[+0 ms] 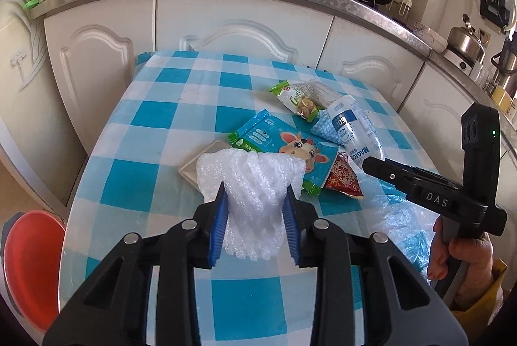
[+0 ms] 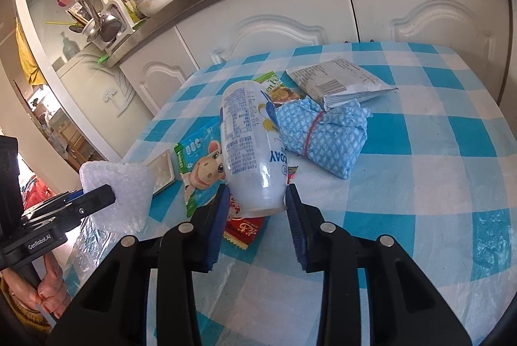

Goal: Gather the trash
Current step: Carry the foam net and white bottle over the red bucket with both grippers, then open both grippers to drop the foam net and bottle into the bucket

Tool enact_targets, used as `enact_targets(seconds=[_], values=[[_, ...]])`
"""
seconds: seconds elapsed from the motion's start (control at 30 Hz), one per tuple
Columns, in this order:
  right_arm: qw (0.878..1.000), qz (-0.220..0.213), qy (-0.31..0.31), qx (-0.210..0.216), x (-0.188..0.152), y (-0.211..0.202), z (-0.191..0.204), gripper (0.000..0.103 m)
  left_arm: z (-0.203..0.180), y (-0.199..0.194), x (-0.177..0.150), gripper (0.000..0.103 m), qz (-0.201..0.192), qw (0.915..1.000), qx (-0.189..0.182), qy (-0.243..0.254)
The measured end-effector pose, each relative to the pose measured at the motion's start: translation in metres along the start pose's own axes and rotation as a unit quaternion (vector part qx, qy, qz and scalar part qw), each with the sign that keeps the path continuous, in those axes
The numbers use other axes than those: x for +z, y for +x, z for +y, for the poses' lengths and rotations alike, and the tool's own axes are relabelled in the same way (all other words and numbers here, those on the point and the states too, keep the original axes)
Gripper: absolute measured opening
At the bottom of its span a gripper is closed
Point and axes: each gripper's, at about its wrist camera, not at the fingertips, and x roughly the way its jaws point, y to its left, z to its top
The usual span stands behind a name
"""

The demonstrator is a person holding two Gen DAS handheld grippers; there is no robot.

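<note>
- Jaws of the left gripper (image 1: 255, 200): narrow, blue pads pressed on both sides of a white foam net sleeve (image 1: 255, 184). The sleeve is lifted clear of the table, pinched at its middle; its long axis runs forward along the jaws, the wider far end flaring over the wrappers.
- Jaws of the right gripper (image 2: 255, 200): closed on the base end of a white plastic bottle (image 2: 248, 136). The bottle's long axis runs away from the camera, tilted slightly left, base toward the gripper and far end pointing toward the cabinets.
- Table (image 2: 436, 184): covered in a blue and white checked cloth, standing against white kitchen cabinets (image 1: 232, 19).
- Blue patterned cloth bundle (image 2: 326, 136): tied with a red band, lying just right of the bottle.
- Blue wrapper with a cartoon cow (image 1: 290, 149): flat on the table, beneath and beyond the foam sleeve.
- Grey printed packet (image 2: 339, 81): flat at the far side, touching the bundle's far edge.
- Red wrapper (image 2: 242, 226): under the right gripper's jaws, partly hidden.
- Green-edged snack wrapper (image 1: 297, 100): beyond the cow wrapper.
- Small white tray (image 2: 163, 171): left of the cow wrapper, partly hidden by the sleeve.
</note>
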Motion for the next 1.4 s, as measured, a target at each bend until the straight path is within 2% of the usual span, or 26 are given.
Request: enact_targets(seconds=[0.23,0.5,0.67,0.83,1.0,1.17,1.4], values=[[1.0,0.004,-0.018,0.013,0.001,-0.01,0.032,0.037,0.036,-0.036,-0.01,0.033,-0.024,0.9992,0.009,-0.03],[0.994,0.039,-0.075,0.069,-0.001,0.001,0.113,0.037,0.108,-0.077,-0.035,0.033,-0.037,0.9932,0.076,-0.08],[0.984,0.072,-0.124,0.105,-0.007,0.022,0.176,0.037,0.162,-0.101,-0.062,0.033,-0.034,0.982,0.143,-0.119],[0.969,0.111,-0.174,0.138,-0.018,0.05,0.238,0.037,0.21,-0.115,-0.094,0.033,-0.023,0.966,0.203,-0.159],[0.952,0.15,-0.212,0.163,-0.029,0.079,0.288,0.037,0.242,-0.117,-0.12,0.033,-0.006,0.9503,0.25,-0.185],[0.94,0.184,-0.23,0.174,-0.039,0.102,0.321,0.037,0.256,-0.112,-0.136,0.034,0.011,0.94,0.278,-0.197],[0.927,0.209,-0.256,0.178,-0.054,0.121,0.357,0.037,0.266,-0.1,-0.143,0.039,0.027,0.935,0.291,-0.201]])
